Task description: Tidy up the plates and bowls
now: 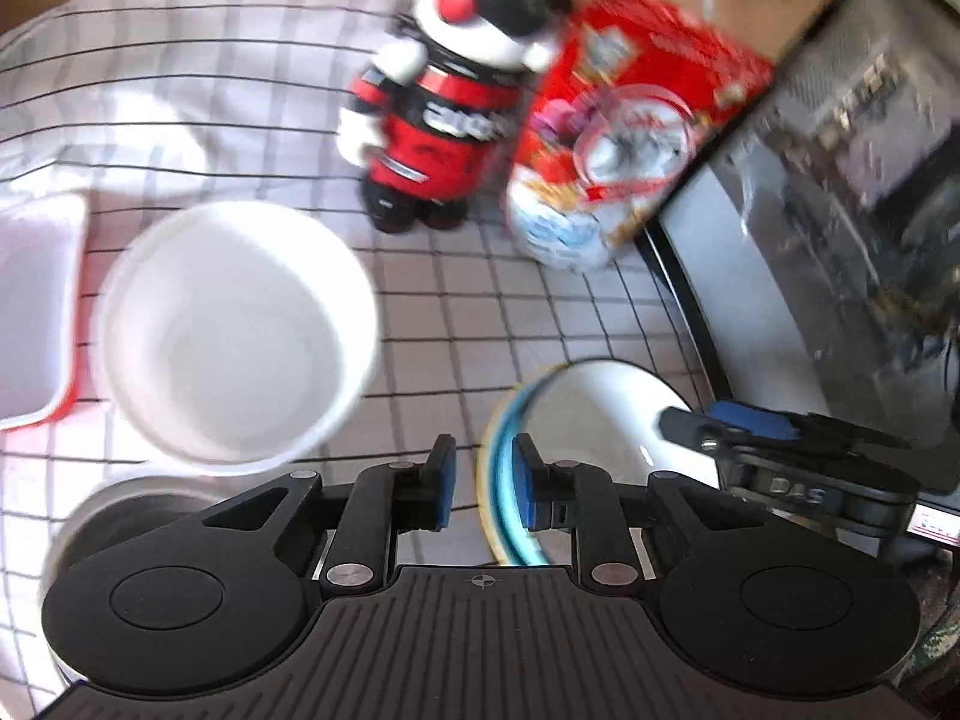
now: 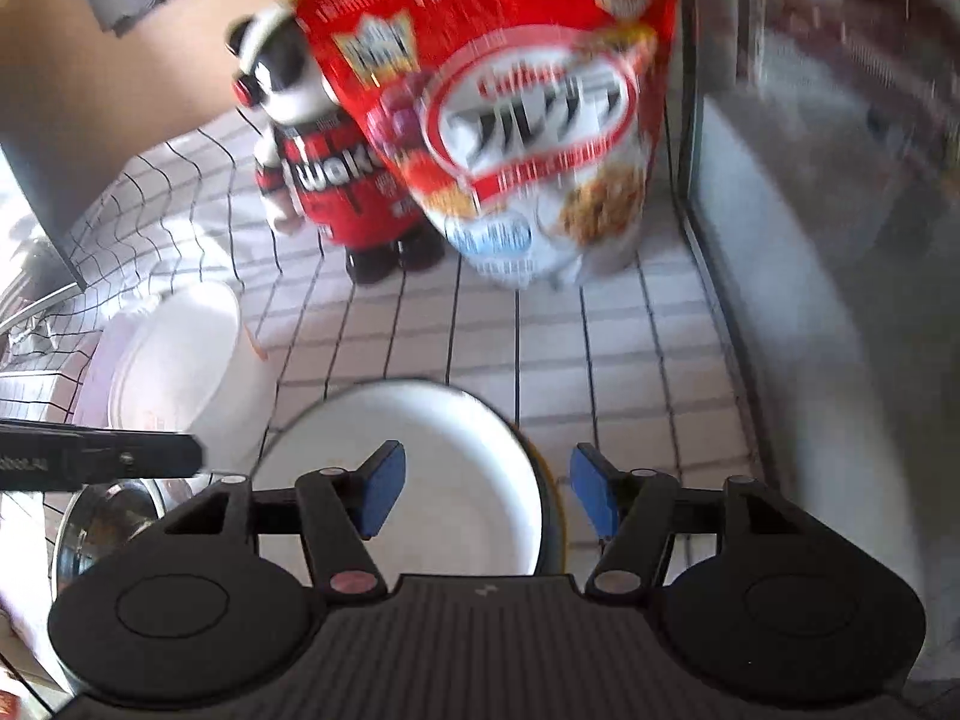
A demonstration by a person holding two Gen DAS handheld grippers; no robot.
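Observation:
A white bowl with a blue and yellow rim (image 1: 591, 414) sits on the checked cloth; it also shows in the right wrist view (image 2: 432, 468). My left gripper (image 1: 483, 483) straddles its left rim with the jaws a little apart, not pressing it. My right gripper (image 2: 486, 495) is open, its jaws spread either side of the bowl's right rim. A large white bowl (image 1: 234, 330) stands to the left, also in the right wrist view (image 2: 180, 360). A steel bowl (image 1: 108, 516) lies below it, seen too in the right wrist view (image 2: 102, 528).
A red cereal bag (image 2: 522, 114) and a panda figure (image 1: 462, 84) stand at the back. A red and white square container (image 1: 36, 312) is at far left. A dark glass-fronted appliance (image 1: 840, 210) bounds the right side.

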